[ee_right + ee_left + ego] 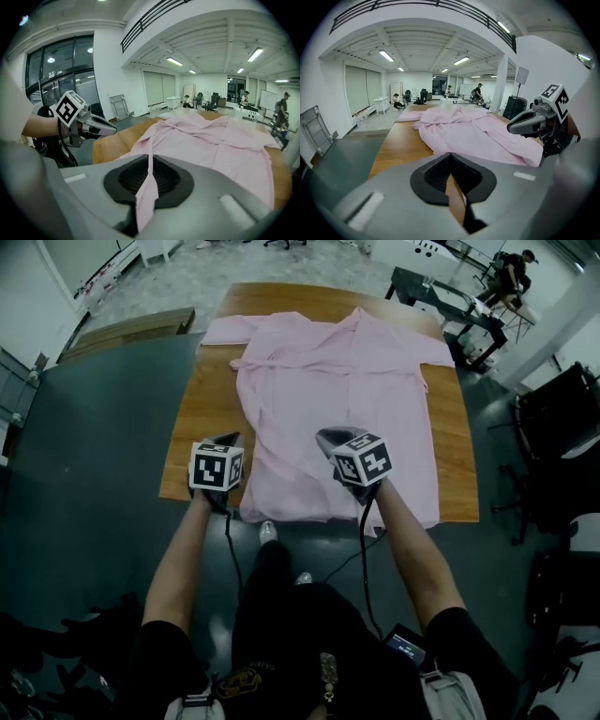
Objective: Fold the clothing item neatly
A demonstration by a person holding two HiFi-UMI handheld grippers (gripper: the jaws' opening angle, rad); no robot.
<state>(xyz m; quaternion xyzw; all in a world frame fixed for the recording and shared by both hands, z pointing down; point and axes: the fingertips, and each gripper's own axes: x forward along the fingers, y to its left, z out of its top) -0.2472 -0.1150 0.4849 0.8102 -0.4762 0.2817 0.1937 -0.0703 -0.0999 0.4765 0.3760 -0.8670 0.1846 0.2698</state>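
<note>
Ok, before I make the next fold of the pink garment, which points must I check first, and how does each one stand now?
1. Right claw grips the pink garment: ok, a strip of cloth is pinched between its jaws.
2. Left claw grips cloth: cannot tell; its jaws are shut, but the gap shows mostly brown.
3. Garment rests on the wooden table: ok.
4. Garment lies smooth: not ok, it is bunched near the collar and along its left side.
5. Both claws are at the near end, side by side: ok.
</note>
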